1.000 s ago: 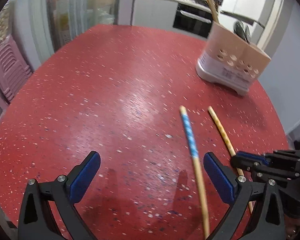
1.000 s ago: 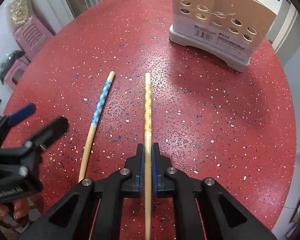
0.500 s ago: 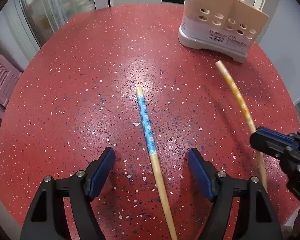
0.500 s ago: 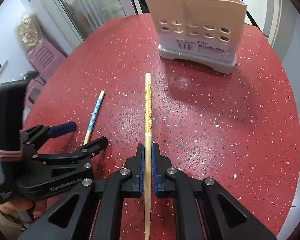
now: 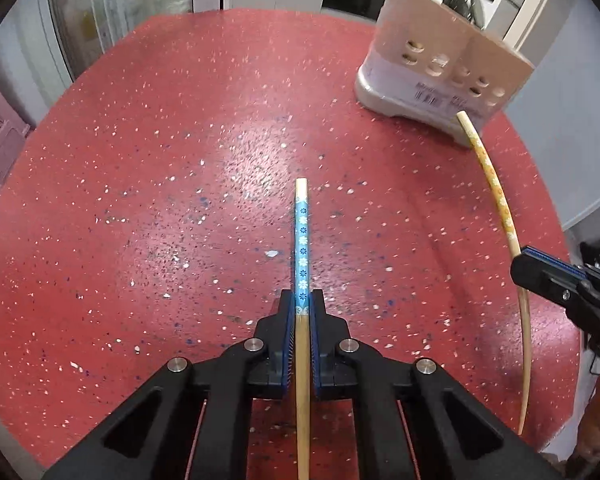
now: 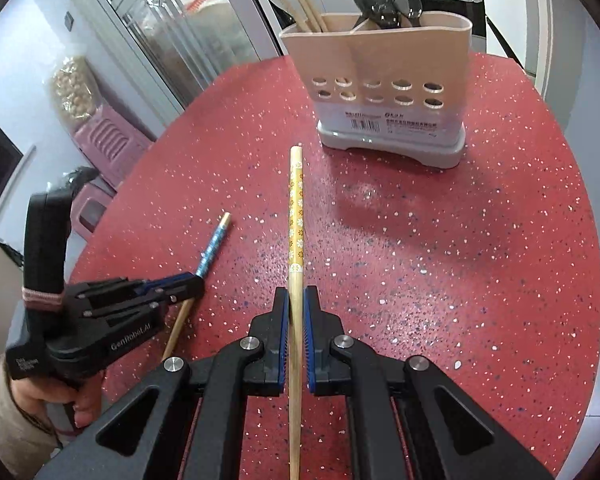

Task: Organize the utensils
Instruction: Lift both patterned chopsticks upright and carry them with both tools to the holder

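Observation:
A blue-patterned wooden chopstick [image 5: 302, 240] lies along the red speckled table [image 5: 160, 200]. My left gripper [image 5: 302, 300] is closing on it, and its blue pads press on both sides of the stick; the right wrist view shows the same gripper [image 6: 192, 284] and blue chopstick [image 6: 212, 248] at the left. My right gripper [image 6: 296, 300] is shut on a yellow-patterned chopstick [image 6: 296, 208], held above the table with its tip towards the beige utensil holder [image 6: 380, 60]. In the left wrist view the yellow chopstick [image 5: 496, 196] and right gripper [image 5: 540, 268] are at the right.
The utensil holder [image 5: 440, 76] stands near the table's far right edge with chopsticks and dark spoons in it. A pink stool [image 6: 104, 140] stands beyond the table's left side. A person's hand [image 6: 76, 400] holds the left gripper's handle.
My left gripper has gone from wide open around the blue chopstick to shut on it. My right gripper has lifted the yellow chopstick and carried it closer to the holder.

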A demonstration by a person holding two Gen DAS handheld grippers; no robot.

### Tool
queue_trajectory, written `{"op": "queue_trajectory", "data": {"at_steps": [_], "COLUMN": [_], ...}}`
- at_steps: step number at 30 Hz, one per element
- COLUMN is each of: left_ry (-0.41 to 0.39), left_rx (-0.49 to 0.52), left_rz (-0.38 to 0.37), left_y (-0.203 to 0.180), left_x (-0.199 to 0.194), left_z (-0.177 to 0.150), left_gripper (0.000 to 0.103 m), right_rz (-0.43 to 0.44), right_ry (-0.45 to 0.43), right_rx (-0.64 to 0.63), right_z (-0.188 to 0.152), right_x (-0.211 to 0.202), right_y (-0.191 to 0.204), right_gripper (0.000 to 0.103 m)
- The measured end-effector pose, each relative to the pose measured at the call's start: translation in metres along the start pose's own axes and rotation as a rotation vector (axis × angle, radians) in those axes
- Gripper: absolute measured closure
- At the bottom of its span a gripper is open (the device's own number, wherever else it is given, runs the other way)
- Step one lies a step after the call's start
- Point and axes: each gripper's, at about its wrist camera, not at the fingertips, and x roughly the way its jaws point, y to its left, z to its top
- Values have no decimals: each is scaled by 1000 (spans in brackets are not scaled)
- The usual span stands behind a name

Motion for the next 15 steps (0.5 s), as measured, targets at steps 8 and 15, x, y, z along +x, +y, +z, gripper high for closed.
{"op": "queue_trajectory", "data": {"at_steps": [8, 15], "left_ry": [-170, -293], "left_rx": [-30, -39], "left_rz": [-81, -124], "left_y": [-5, -10], "left_x": [-36, -73], "left_z": [-5, 11], "left_gripper": [70, 70], "right_rz": [32, 52], "right_ry": [-93, -186], "right_rx": [-20, -19], "right_z": [3, 14], "right_x": [-25, -53], "right_y": [-5, -8], "right_gripper": [95, 95]}}
